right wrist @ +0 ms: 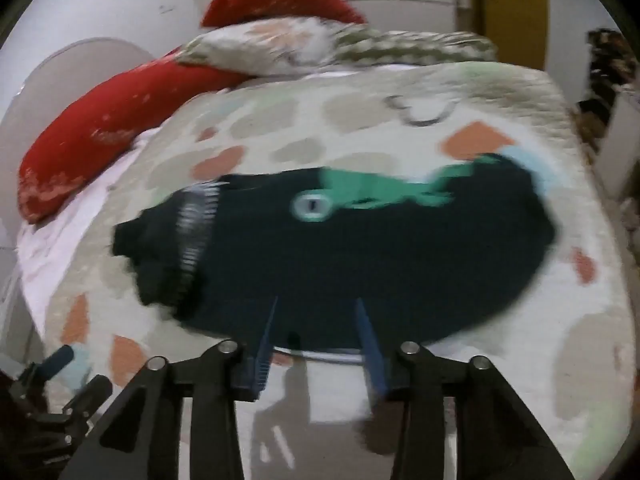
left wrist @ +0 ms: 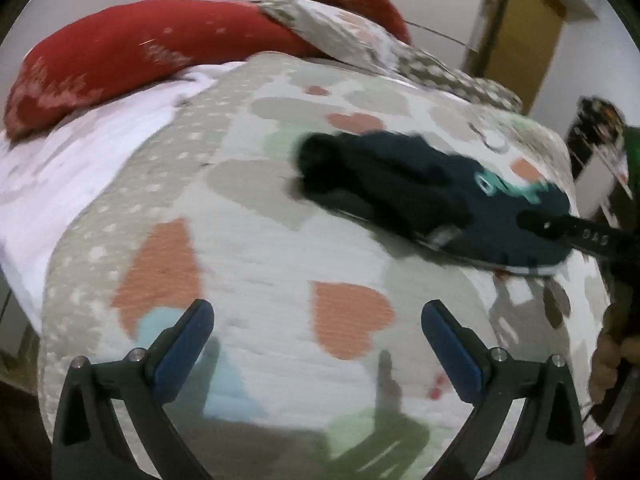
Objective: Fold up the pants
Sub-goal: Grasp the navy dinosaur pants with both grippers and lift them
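While blur smears the left wrist view, the left gripper (left wrist: 318, 320) hangs spread wide, empty, over the heart-patterned quilted bed cover (left wrist: 256, 240), near the dark navy pants with green print (left wrist: 432, 196).

Right wrist view: right gripper (right wrist: 316, 320) parted at the pants' (right wrist: 360, 256) near hem, pinching nothing clearly. Judgement: seat both layers fully before clamping.
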A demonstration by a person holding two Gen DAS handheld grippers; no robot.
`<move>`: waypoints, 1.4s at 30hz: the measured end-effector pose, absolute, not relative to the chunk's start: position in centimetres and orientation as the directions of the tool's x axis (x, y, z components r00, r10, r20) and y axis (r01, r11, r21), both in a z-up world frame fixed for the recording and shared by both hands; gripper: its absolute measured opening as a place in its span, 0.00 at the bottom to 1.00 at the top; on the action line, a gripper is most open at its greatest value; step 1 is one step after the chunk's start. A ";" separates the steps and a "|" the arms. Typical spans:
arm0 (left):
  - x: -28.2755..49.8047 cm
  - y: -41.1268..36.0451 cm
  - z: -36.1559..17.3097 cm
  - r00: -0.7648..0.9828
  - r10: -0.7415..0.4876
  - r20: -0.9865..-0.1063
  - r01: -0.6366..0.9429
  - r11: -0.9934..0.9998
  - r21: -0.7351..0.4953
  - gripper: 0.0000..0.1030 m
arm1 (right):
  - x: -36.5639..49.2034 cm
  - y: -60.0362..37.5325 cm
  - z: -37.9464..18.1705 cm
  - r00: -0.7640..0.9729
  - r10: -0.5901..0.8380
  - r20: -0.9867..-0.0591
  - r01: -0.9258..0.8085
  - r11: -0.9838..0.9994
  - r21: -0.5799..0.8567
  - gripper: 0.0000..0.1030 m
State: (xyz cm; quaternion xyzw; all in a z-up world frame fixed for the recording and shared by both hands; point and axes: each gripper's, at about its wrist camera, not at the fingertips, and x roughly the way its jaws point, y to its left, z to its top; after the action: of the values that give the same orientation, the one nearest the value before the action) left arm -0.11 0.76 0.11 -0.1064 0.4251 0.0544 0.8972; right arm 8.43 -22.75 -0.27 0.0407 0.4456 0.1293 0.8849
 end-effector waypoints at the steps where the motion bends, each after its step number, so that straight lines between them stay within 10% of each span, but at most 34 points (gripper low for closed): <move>1: -0.3 1.6 0.2 0.636 0.015 -0.771 -0.209 0.966 -0.154 1.00 | 8.9 -21.8 -0.3 0.566 0.270 -0.779 -0.202 0.962 0.186 0.41; 9: -1.2 5.5 0.4 0.641 0.049 -0.766 -0.293 0.938 -0.186 1.00 | 15.1 -11.7 -3.5 0.437 0.261 -0.861 -0.246 0.955 0.165 0.40; 11: -1.0 5.6 0.0 0.617 0.053 -0.785 -0.300 0.938 -0.172 1.00 | 14.9 -8.8 -2.1 0.457 0.327 -0.827 -0.327 0.927 0.186 0.25; 18: -0.6 4.7 -0.2 0.634 0.035 -0.773 -0.260 0.950 -0.171 1.00 | 12.2 -7.5 2.2 0.368 0.635 -0.679 -0.557 0.736 0.385 0.42; 30: 8.1 3.0 0.2 0.662 -0.296 -0.689 -0.040 0.903 -0.427 1.00 | 8.4 -35.5 -1.4 0.581 0.315 -0.750 0.046 0.908 0.416 0.64; 39: 17.3 3.1 -3.2 0.534 -0.438 -0.724 -0.093 0.820 -0.565 1.00 | 12.9 -37.4 -4.5 0.598 0.330 -0.730 0.122 0.863 0.490 0.69; 41: 17.9 3.1 -3.9 0.508 -0.435 -0.744 -0.122 0.818 -0.562 0.91 | 14.2 -37.4 -4.8 0.618 0.327 -0.715 0.132 0.853 0.504 0.69; 42: 18.0 3.2 -4.1 0.492 -0.416 -0.765 -0.150 0.825 -0.546 0.64 | 14.6 -37.6 -5.1 0.626 0.334 -0.704 0.140 0.841 0.523 0.69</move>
State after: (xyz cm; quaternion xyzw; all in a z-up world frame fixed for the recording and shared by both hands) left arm 18.05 3.20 -4.15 -0.2847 0.4974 -0.0817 0.8154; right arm 14.60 -37.61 -5.09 0.2766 0.4284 0.0565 0.8583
